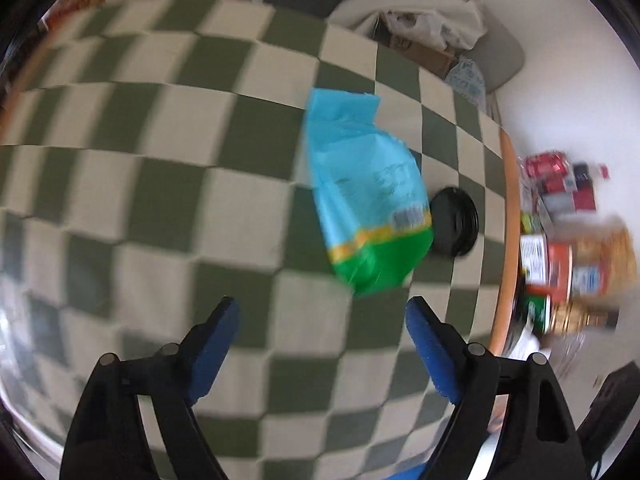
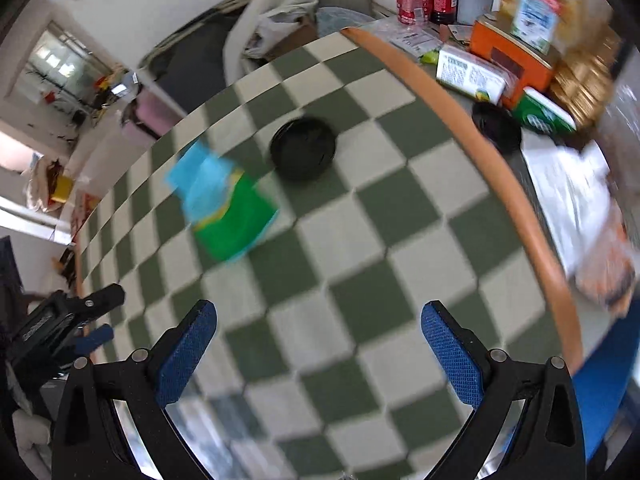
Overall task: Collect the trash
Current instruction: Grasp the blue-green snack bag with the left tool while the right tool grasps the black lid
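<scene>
— So, what is on the checkered table [image 1: 140, 208]?
— A blue and green snack bag [image 1: 368, 200] lies toward the far edge, with a black lid [image 1: 456, 222] just beside it on the right.
— And the grippers?
— The left gripper [image 1: 322, 308] is spread wide and holds nothing. The right gripper [image 2: 318, 312] is likewise wide apart and empty, over the near edge.

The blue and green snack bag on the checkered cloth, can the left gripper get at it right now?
Probably yes. The left gripper has its jaws open and faces the snack bag, with only bare checkered cloth between them. The black lid lies beyond the bag.
</scene>
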{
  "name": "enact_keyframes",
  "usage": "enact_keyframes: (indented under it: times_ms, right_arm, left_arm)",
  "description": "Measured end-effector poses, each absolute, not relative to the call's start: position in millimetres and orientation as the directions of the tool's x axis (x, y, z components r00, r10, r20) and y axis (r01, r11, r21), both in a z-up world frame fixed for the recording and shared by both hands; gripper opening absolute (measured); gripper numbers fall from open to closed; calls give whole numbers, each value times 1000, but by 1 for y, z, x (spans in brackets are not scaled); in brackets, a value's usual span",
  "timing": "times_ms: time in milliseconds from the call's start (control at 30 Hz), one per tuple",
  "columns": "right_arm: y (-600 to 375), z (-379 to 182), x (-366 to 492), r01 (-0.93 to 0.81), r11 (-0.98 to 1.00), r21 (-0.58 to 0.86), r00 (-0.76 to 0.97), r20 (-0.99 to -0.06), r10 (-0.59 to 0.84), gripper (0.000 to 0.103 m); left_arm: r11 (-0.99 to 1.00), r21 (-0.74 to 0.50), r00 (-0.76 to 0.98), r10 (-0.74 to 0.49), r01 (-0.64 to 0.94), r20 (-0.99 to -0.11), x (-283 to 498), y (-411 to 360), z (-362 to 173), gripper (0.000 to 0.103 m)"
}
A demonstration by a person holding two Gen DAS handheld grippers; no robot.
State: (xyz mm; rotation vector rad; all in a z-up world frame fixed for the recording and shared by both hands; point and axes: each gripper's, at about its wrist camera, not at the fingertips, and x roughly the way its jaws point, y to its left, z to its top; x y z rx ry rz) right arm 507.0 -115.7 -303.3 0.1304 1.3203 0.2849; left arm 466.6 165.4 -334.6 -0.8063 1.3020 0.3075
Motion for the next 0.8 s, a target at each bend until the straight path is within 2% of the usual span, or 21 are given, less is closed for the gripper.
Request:
enact_keyframes:
  times_ms: [100,167,233,300,400,533,633,800]
  right_arm:
    - [-113,-319,557,-103,964,244,211,-942,260,103]
    - [-112,-327,581,-90,968,236,208,-946,250,103]
    - [-109,-338,605,-86,969,230,198,-950,243,103]
    - [-104,-350,624,-93,965,246,178,-949,259,103]
    - [-86,-366,646,-151,956,253,155,-949,276,103]
    - [-56,-385,660,-207,949,236,134,-954,267,103]
    - [-30,-399,668,-245,941,233,124,-955,269,103]
    - [9,-422,674,-294,946,139,136,-973,185,103]
  left_arm:
    - [681,-358,242,-263,-639,-934,509,165,-366,81]
    - [681,-342,210,-272,-648,-939,529,164,-384,76]
    - [688,-322,184,-268,-650,-946,539,164,-394,61]
    - [711,-309,191,-243,-632,-951,542,161,-391,35]
    - [759,-262,194,-180,-596,-964,539,162,-380,13]
    - [800,-193,185,-104,-568,-977,533,173,-371,6]
    - [805,-168,190,-70,-570,-979,528,188,-369,4]
    - [814,-139,212,-20,-564,-977,522,195,-357,3]
